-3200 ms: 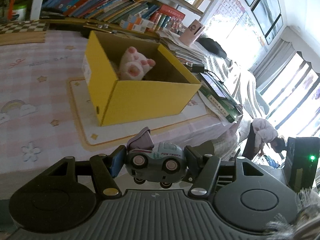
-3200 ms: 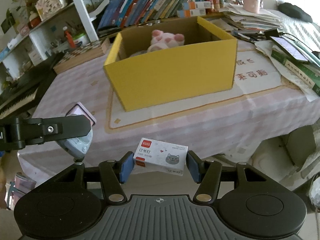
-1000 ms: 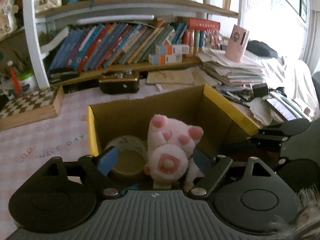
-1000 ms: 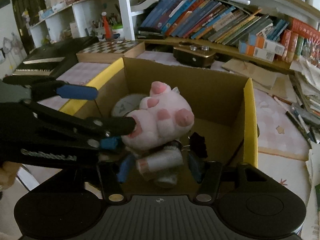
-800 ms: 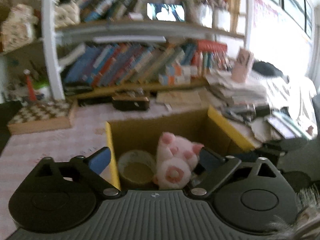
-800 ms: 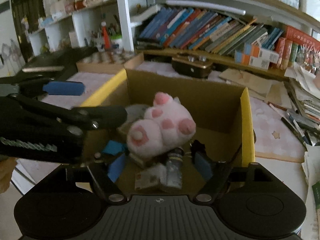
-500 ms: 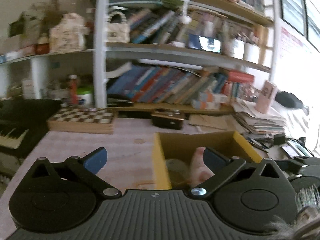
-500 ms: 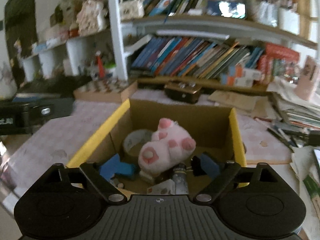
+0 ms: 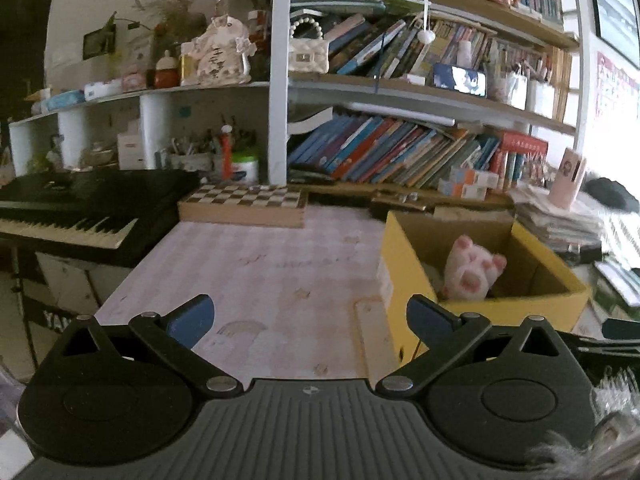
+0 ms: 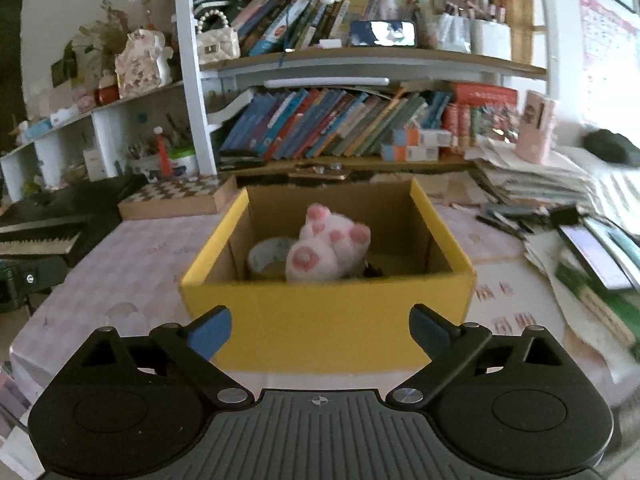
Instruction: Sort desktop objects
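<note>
A yellow cardboard box (image 10: 328, 316) stands on the pink checked tablecloth (image 9: 256, 264). It holds a pink plush pig (image 10: 328, 250) and a tape roll (image 10: 268, 254). The box also shows in the left wrist view (image 9: 404, 272), at the right, with the pig (image 9: 470, 272) inside. My right gripper (image 10: 320, 330) is open and empty, held back in front of the box's near wall. My left gripper (image 9: 310, 318) is open and empty, to the left of the box over the tablecloth.
A chessboard box (image 9: 244, 202) lies at the table's back. A black keyboard piano (image 9: 80, 208) stands left of the table. Stacked papers, books and a tablet (image 10: 592, 252) cover the right side. Bookshelves (image 10: 340, 124) rise behind.
Both grippers let go of the toy truck and the staple box inside the yellow box, opened, and pulled back and up out of it. The left one swung left.
</note>
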`<state>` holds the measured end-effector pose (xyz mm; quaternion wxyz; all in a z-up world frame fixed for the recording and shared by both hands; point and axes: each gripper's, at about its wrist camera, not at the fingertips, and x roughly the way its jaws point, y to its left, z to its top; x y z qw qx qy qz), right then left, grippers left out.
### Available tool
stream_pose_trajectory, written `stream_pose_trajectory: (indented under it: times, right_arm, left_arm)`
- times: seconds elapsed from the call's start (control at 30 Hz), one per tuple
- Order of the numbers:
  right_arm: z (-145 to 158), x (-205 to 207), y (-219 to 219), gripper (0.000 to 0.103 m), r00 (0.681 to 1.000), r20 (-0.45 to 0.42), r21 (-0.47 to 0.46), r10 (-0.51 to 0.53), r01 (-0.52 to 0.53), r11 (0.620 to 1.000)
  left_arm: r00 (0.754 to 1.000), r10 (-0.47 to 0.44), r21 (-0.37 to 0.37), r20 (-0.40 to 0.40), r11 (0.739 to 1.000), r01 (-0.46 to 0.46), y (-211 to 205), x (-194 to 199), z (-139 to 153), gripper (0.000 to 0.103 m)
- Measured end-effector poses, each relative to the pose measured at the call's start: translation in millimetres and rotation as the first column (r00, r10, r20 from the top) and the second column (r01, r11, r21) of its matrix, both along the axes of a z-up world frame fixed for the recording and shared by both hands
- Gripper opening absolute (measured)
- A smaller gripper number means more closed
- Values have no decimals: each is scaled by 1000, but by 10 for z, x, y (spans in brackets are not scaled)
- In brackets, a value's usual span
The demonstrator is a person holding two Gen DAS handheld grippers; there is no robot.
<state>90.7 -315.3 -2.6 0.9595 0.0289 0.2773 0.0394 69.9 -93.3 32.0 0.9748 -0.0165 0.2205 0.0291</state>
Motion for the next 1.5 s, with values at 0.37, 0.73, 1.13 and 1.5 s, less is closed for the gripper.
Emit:
stream_pose_trajectory:
  times: [0.37, 0.73, 1.13, 1.5]
  right_arm:
    - [-147, -701, 405, 98, 998, -55, -30, -18, 16, 999]
    - [-205, -1104, 685, 98, 996, -79, -27, -38, 36, 999]
    - [-231, -1287, 861, 102, 995, -95, -20, -21, 20, 1000]
    - [-251, -1306, 975, 102, 994, -107, -21, -15, 13, 1000]
  left_arm:
    - [995, -51, 13, -80, 999, 53, 234, -652, -218, 103]
    - [990, -68, 17, -120, 997, 71, 513, -1002, -272, 103]
    - [988, -79, 7, -132, 997, 81, 658, -1196, -287, 103]
    - [987, -81, -12, -137, 997, 80, 771, -1238, -303, 103]
